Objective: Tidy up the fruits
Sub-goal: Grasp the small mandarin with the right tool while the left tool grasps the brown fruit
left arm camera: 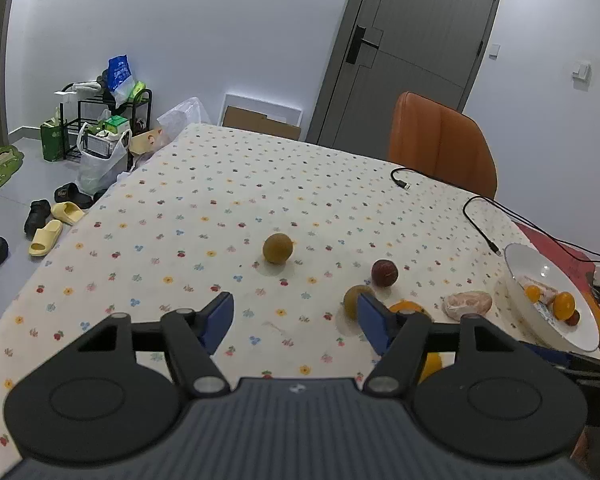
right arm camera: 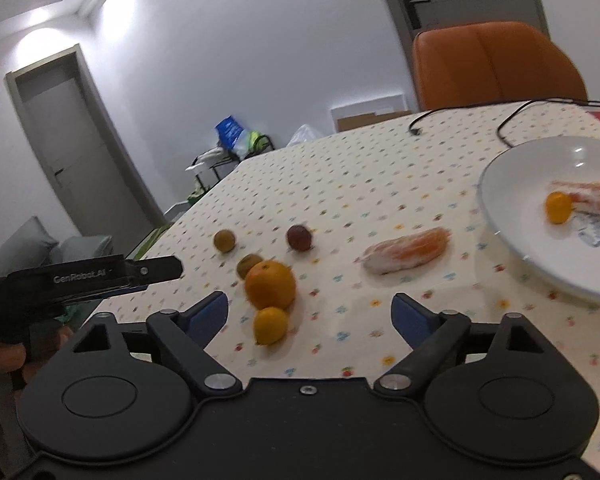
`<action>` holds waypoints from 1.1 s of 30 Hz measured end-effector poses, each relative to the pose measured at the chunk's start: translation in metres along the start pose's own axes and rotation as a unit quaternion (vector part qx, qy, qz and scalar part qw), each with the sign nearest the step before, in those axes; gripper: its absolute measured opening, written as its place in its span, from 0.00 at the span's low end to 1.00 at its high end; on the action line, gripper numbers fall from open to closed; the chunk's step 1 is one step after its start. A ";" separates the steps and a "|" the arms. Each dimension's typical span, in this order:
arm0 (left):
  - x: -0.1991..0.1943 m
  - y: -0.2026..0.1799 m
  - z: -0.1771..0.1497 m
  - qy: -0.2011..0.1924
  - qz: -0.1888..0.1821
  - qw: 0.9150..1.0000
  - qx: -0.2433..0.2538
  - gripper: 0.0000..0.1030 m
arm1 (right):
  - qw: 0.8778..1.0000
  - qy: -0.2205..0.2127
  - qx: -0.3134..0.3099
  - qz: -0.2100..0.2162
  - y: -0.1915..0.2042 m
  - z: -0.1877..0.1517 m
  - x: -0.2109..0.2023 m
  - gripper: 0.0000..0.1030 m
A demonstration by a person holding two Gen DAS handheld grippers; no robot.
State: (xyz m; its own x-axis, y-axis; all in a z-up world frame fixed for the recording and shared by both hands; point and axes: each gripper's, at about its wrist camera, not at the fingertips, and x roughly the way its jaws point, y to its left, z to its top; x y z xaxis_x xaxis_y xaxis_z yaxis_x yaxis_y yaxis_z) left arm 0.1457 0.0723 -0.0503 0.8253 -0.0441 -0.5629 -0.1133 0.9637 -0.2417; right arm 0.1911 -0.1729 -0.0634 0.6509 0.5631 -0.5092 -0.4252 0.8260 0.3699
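Six loose fruits lie on the worktop point(right arm camera: 340, 184) beside the white bowl point(right arm camera: 500, 184). Both grippers, right point(right arm camera: 310, 314) and left point(left arm camera: 296, 316), gape wide and empty. I'd centre the right fingers over the small yellow citrus point(right arm camera: 271, 325), closing gently.

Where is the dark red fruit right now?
The dark red fruit sits on the flowery tablecloth, right of centre in the left wrist view, between two greenish-brown fruits and the white plate.
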 end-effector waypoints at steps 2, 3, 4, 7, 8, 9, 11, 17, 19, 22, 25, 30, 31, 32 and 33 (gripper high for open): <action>0.000 0.001 -0.001 0.001 0.000 1.000 -0.001 0.64 | 1.000 0.005 -0.006 0.004 0.005 -0.002 0.004 0.79; 0.000 0.003 -0.002 0.002 0.000 1.000 -0.002 0.64 | 1.000 0.008 -0.010 0.005 0.007 -0.003 0.007 0.79; 0.001 0.004 -0.003 0.003 -0.001 1.000 -0.003 0.64 | 1.000 0.010 -0.012 0.006 0.008 -0.003 0.008 0.78; 0.002 0.006 -0.008 0.007 -0.003 1.000 -0.002 0.63 | 1.000 0.018 -0.016 0.011 0.013 -0.006 0.016 0.75; 0.003 0.006 -0.009 0.009 -0.004 1.000 -0.002 0.62 | 1.000 0.021 -0.018 0.013 0.013 -0.007 0.017 0.70; 0.005 0.007 -0.010 0.011 -0.005 1.000 -0.002 0.62 | 0.999 0.025 -0.019 0.015 0.014 -0.008 0.021 0.67; 0.008 0.007 -0.011 0.016 -0.007 1.000 -0.001 0.61 | 0.999 0.036 -0.022 0.017 0.015 -0.009 0.029 0.34; 0.017 0.004 -0.010 0.021 -0.007 1.000 0.002 0.59 | 0.999 0.038 -0.020 0.009 0.013 -0.005 0.032 0.19; 0.019 0.001 -0.010 0.021 -0.009 1.000 0.002 0.57 | 0.999 0.037 -0.011 0.007 0.008 -0.004 0.032 0.19; 0.024 -0.005 -0.009 0.023 -0.013 1.000 0.006 0.56 | 1.000 0.031 -0.007 0.001 0.003 -0.003 0.028 0.19; 0.030 -0.011 -0.008 0.027 -0.017 0.999 0.010 0.52 | 1.000 0.025 -0.001 -0.003 -0.003 -0.001 0.026 0.19; 0.039 -0.021 -0.002 0.029 -0.025 0.999 0.018 0.45 | 1.000 0.016 0.010 -0.008 -0.012 0.003 0.022 0.19; 0.040 -0.023 -0.001 0.029 -0.026 0.999 0.019 0.45 | 1.000 0.015 0.010 -0.010 -0.013 0.004 0.021 0.19; 0.042 -0.024 0.000 0.030 -0.028 0.999 0.019 0.45 | 1.000 0.014 0.011 -0.012 -0.014 0.005 0.021 0.19; 0.043 -0.026 0.001 0.030 -0.031 0.999 0.019 0.45 | 1.000 0.013 0.011 -0.014 -0.015 0.006 0.020 0.19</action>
State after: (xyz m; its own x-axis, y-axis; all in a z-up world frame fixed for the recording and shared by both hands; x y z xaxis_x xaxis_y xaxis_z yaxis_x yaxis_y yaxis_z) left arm 0.1851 0.0459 -0.0674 0.7959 -0.1193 -0.5935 -0.0401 0.9679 -0.2482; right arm 0.2144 -0.1744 -0.0748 0.6460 0.5400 -0.5395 -0.3923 0.8412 0.3723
